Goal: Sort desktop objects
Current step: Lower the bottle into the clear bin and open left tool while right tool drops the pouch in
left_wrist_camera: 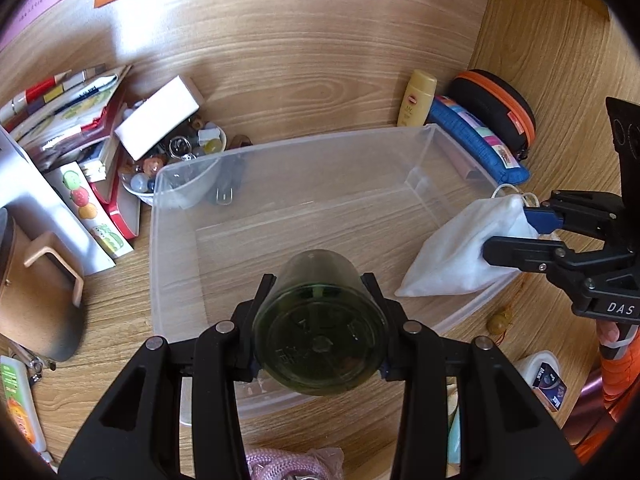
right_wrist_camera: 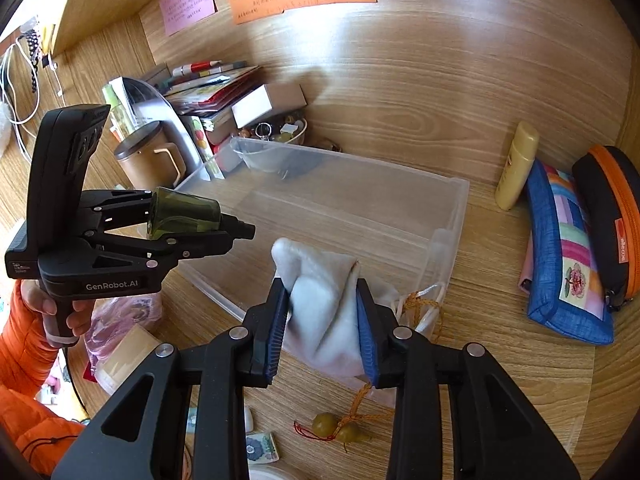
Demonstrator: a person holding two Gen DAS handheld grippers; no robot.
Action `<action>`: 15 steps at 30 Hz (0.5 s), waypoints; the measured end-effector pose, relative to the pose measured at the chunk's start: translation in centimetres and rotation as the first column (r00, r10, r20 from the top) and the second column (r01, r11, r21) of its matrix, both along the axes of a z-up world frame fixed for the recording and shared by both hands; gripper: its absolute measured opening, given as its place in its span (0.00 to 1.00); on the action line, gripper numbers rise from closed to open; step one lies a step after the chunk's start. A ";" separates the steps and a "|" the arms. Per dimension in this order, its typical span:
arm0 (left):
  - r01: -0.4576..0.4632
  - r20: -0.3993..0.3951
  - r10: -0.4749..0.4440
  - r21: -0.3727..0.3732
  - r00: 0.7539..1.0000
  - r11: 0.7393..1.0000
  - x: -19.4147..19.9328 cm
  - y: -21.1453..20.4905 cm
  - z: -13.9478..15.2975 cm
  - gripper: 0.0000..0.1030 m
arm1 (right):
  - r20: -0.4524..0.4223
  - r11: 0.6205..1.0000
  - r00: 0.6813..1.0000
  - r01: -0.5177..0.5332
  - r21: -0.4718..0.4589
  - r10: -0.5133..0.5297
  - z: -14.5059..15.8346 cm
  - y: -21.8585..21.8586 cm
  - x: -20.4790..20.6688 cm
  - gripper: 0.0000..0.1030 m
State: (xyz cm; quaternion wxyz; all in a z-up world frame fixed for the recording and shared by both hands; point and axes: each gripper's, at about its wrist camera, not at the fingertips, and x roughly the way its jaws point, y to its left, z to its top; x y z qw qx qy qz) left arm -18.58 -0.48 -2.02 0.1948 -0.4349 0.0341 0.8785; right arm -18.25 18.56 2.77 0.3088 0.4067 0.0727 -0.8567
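From the left wrist view, the left hand-held gripper (left_wrist_camera: 320,320) is clamped on a dark green translucent cup (left_wrist_camera: 320,320), held on its side across its round wall with its base facing the camera, just above the near part of an empty clear plastic bin (left_wrist_camera: 400,132) on the wooden counter (left_wrist_camera: 560,184). The cup looks stiff, smooth and probably slippery, so a grip across the middle of the wall suits it. At the right, a white cloth pouch (left_wrist_camera: 452,256) hangs over the bin's right rim.

From the right wrist view, the right hand-held gripper (right_wrist_camera: 324,328) is closed on that pouch, its blue ribbed pads (right_wrist_camera: 276,332) pinching the bunched fabric. The pouch seems light, soft and floppy, with a cord trailing right; it is best pinched where the cloth gathers. A quilted blue case (right_wrist_camera: 568,256) and a yellow bottle (right_wrist_camera: 516,168) lie far right.
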 end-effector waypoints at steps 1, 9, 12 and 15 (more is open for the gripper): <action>0.000 0.001 0.000 -0.001 1.000 1.000 0.0 0.0 -0.1 0.40 | 0.001 1.000 1.000 0.000 0.004 0.000 -0.1 -0.1 0.0 0.30; 0.000 0.001 0.000 -0.036 1.000 0.999 0.3 0.2 0.0 0.40 | 0.001 0.999 1.000 0.008 0.044 -0.008 -0.6 -1.1 -0.2 0.30; -0.006 -0.001 0.006 -0.039 1.000 0.999 0.2 0.2 0.0 0.40 | -0.005 0.998 1.000 0.014 0.067 -0.013 -0.7 -1.4 -0.2 0.35; -0.014 0.000 0.014 -0.044 1.000 0.999 0.1 0.2 0.0 0.43 | 0.000 0.997 1.000 0.017 0.076 -0.017 -0.8 -1.7 -0.2 0.43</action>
